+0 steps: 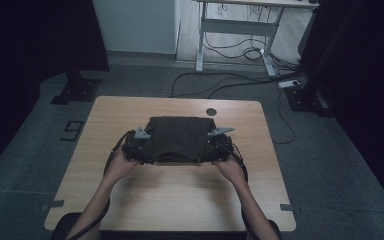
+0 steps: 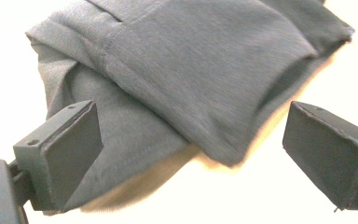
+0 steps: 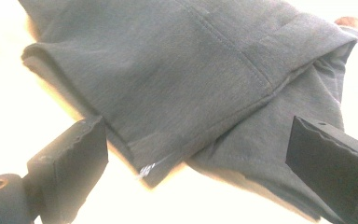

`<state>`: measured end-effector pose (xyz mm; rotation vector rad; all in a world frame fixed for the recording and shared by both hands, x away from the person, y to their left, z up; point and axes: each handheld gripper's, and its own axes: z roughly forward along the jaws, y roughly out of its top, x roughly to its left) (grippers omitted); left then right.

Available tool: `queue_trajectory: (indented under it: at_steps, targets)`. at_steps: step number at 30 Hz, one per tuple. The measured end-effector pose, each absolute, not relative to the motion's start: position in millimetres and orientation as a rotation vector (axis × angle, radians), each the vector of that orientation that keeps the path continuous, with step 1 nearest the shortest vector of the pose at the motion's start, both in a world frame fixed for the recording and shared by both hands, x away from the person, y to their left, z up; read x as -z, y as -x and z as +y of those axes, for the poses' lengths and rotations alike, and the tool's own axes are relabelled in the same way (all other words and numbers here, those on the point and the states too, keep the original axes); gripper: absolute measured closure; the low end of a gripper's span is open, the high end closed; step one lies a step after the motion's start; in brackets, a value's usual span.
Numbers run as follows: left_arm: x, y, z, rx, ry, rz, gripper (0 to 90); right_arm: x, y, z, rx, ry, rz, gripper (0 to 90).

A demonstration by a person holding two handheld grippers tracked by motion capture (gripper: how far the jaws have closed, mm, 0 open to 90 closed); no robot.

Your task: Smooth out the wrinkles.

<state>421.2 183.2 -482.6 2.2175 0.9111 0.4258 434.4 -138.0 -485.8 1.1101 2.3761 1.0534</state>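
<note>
A dark grey folded garment (image 1: pixel 177 137) lies in the middle of the wooden table (image 1: pixel 180 195). My left gripper (image 1: pixel 142 152) sits at its near left corner and my right gripper (image 1: pixel 215 150) at its near right corner, each in a hand. In the left gripper view the jaws of the left gripper (image 2: pixel 191 154) stand wide apart above the folded cloth (image 2: pixel 191 70), the pads not pressing it. In the right gripper view the right gripper (image 3: pixel 200 163) is likewise open over a folded cloth corner (image 3: pixel 168 88), which lies loose on the table.
A small dark round hole (image 1: pixel 210 111) is set in the table near its far edge. Beyond the table stand a white desk frame (image 1: pixel 240 30) and cables (image 1: pixel 230 82) on the grey floor. Dark stands flank both sides.
</note>
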Motion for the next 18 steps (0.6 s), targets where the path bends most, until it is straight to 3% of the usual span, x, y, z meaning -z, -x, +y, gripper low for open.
queue_trajectory:
  at_steps: [10,18]
  targets:
    - [473.7,-387.2,203.0,-0.428,-2.174,0.897,2.7,472.8,-403.3,-154.5,-1.055,-1.049,2.374,2.5]
    - [493.6,-363.3,226.5,-0.448,-2.148,0.939,2.2,480.2,-378.1,-173.9,-1.039,-1.047,2.357,2.9]
